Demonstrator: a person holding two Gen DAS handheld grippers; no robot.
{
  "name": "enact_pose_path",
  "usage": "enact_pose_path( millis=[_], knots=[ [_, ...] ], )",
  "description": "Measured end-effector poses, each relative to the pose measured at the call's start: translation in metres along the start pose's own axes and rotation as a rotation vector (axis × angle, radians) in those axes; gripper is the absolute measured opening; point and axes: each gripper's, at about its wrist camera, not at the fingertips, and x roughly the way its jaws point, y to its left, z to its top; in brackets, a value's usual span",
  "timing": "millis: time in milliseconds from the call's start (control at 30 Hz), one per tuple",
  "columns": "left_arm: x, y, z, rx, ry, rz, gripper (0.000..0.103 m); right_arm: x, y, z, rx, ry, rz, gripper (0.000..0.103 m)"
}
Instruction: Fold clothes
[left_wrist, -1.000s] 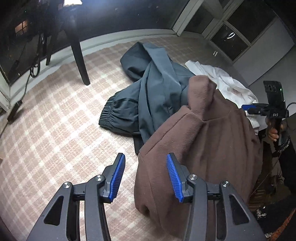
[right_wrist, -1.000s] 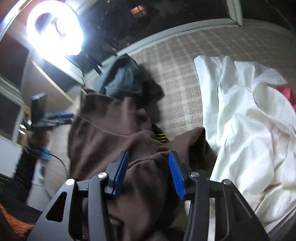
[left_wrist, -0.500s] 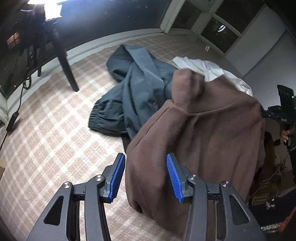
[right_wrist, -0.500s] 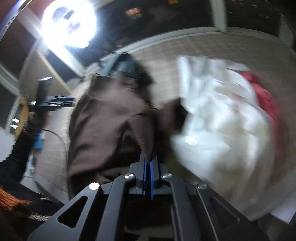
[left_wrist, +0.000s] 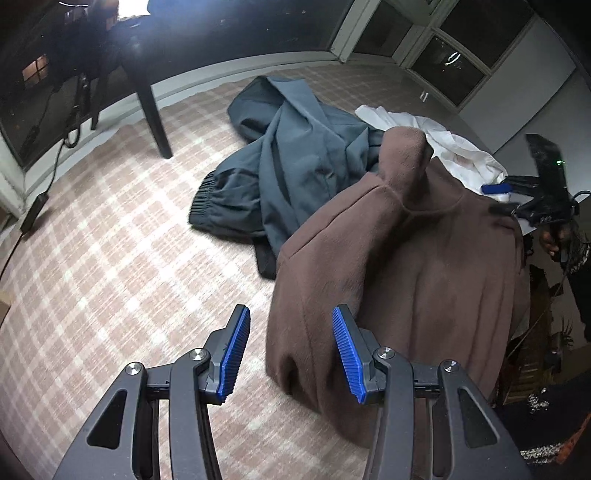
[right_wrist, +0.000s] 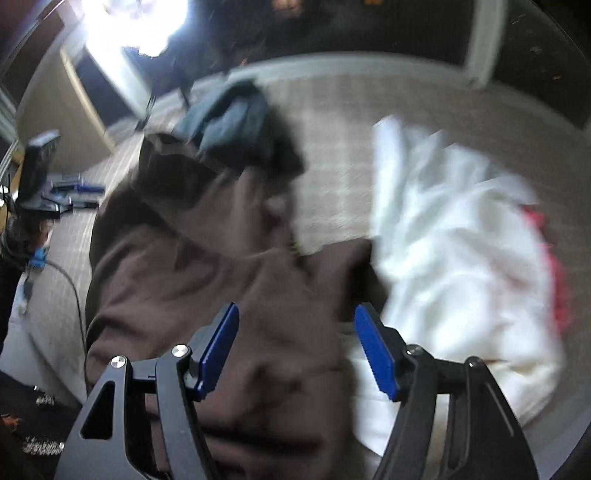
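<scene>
Surface: plaid carpet, dark windows behind, table leg far ahead-left of my left tool.
Left gripper: jaws apart, nothing between the pads, pointed steeply down; carpet under it, brown edge just right of its right pad.
Right gripper: jaws opening, brown cloth lies below and between them, pads not pressing it; frame blurred.
Brown fleece top: bunched up, one part standing in a peak, right of my left tool and directly under my right.
Handling: I judge it soft, thick, floppy, light-to-medium; won't slip, will sag.
Hold points: I'd pinch a hem or shoulder seam, one tool each side, not mid-panel.
Other clothes: grey-blue jacket beyond the brown; white garment right of my right tool, red cloth at its far side.
</scene>
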Motion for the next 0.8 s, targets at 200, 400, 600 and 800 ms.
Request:
enact_pose_path(
  millis=[200, 400, 600, 800],
  knots=[
    [-0.018, 0.000, 0.002, 0.027, -0.020, 0.013, 0.045, -0.065, 0.016, -0.030, -0.046, -0.118, -0.072, 0.005],
    [-0.009, -0.025, 0.035, 0.122, -0.018, -0.054, 0.045, -0.116, -0.045, -0.089, 0.174, -0.194, -0.093, 0.005],
    [0.026, -0.064, 0.083, 0.241, 0.043, -0.151, 0.048, -0.071, -0.067, -0.112, 0.235, -0.127, -0.079, 0.005],
    [0.069, -0.082, 0.099, 0.295, 0.148, -0.132, 0.047, -0.071, -0.061, -0.113, 0.237, -0.142, -0.063, 0.005]
  ],
)
